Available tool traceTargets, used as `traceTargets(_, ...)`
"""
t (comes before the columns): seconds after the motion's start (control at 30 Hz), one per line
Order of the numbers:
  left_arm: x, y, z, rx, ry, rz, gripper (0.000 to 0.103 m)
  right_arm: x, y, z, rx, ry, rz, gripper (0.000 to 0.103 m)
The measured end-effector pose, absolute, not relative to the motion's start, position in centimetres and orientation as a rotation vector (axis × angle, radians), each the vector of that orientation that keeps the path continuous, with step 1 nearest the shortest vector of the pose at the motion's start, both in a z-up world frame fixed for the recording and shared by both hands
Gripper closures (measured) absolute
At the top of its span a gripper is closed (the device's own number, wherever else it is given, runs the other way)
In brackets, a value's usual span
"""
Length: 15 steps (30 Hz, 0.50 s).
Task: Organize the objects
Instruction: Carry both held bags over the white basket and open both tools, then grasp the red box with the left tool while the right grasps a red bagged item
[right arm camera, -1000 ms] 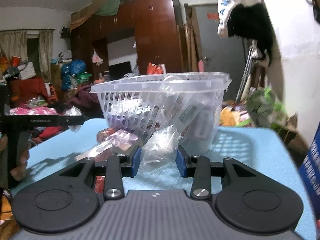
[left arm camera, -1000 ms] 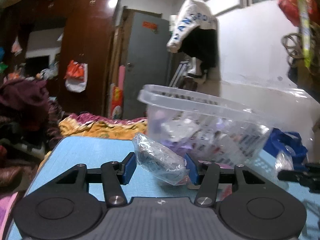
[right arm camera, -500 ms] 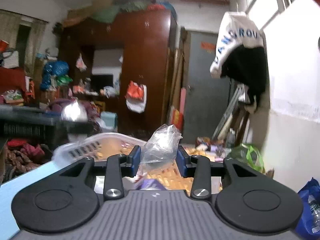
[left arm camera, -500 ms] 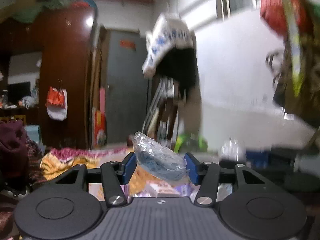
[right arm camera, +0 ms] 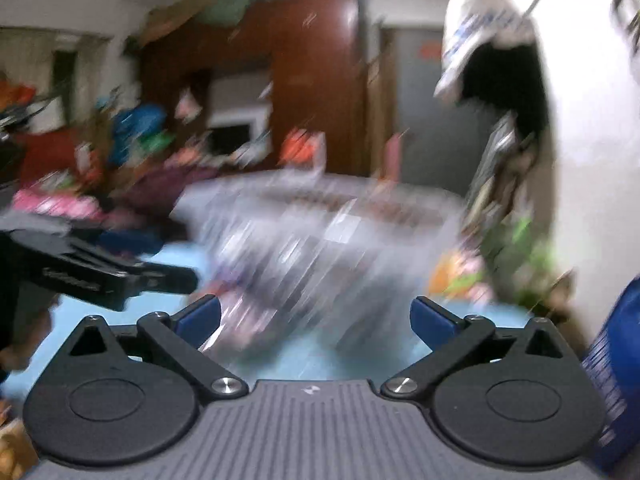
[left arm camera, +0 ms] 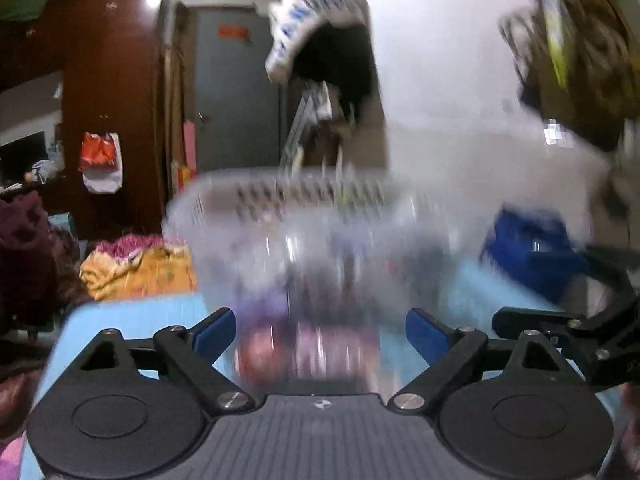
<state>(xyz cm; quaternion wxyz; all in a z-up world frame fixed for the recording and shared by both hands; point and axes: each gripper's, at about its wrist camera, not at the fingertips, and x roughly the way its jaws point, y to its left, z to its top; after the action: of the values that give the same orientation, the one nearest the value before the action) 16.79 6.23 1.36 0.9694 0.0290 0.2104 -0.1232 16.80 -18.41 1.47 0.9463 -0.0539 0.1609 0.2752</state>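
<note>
One light-blue worktop [left arm camera: 132,316] carries one clear perforated basket [left arm camera: 304,216], blurred, standing just ahead of both tongs. The left tongs [left arm camera: 320,334] and the right tongs [right arm camera: 316,318] are each spread wide, gripping nothing, with bare worktop between their tips.

I see clear perforated plastic basket [left arm camera: 304,216], blurred; matt light-blue table top [left arm camera: 132,316]; glossy dark wood wardrobe [left arm camera: 112,80] far left; matt black gripper bodies, blue pads [left arm camera: 214,330].
</note>
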Motion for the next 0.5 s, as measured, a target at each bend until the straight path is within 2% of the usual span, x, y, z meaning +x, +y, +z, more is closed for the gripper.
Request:
traceTargets(0.03,16.2,6.2,0.6,0.067,0.432,-0.242,0.009,16.7,-18.1,0.7,-0.125,0.36,0.596,0.006)
traceTargets(0.07,15.8,6.5,0.1,0.064,0.43,-0.244,0.009,16.5,-17.7,-0.1,-0.14,0.391,0.631,0.016)
traceTargets(0.1,15.7,6.7,-0.2,0.057,0.434,-0.252,0.009,16.6,-17.3,-0.4,-0.149,0.407,0.653,0.019)
traceTargets(0.23,15.7,8.0,-0.6,0.008,0.45,-0.25,0.009,17.1,-15.8,-0.6,-0.175,0.452,0.735,0.021)
traceTargets(0.27,15.8,8.1,-0.7,-0.001,0.46,-0.251,0.009,17.1,-15.3,-0.7,-0.189,0.463,0.746,0.027)
traceTargets(0.3,15.8,8.1,-1.0,-0.01,0.467,-0.255,0.009,17.0,-14.9,-0.9,-0.206,0.473,0.75,0.04)
traceTargets(0.37,15.6,8.0,-1.5,-0.02,0.467,-0.276,0.009,16.6,-15.2,-1.7,-0.208,0.488,0.776,0.055)
traceTargets(0.5,15.4,6.9,-1.6,0.004,0.457,-0.284,0.009,16.8,-16.8,-1.6,-0.123,0.48,0.759,0.058)
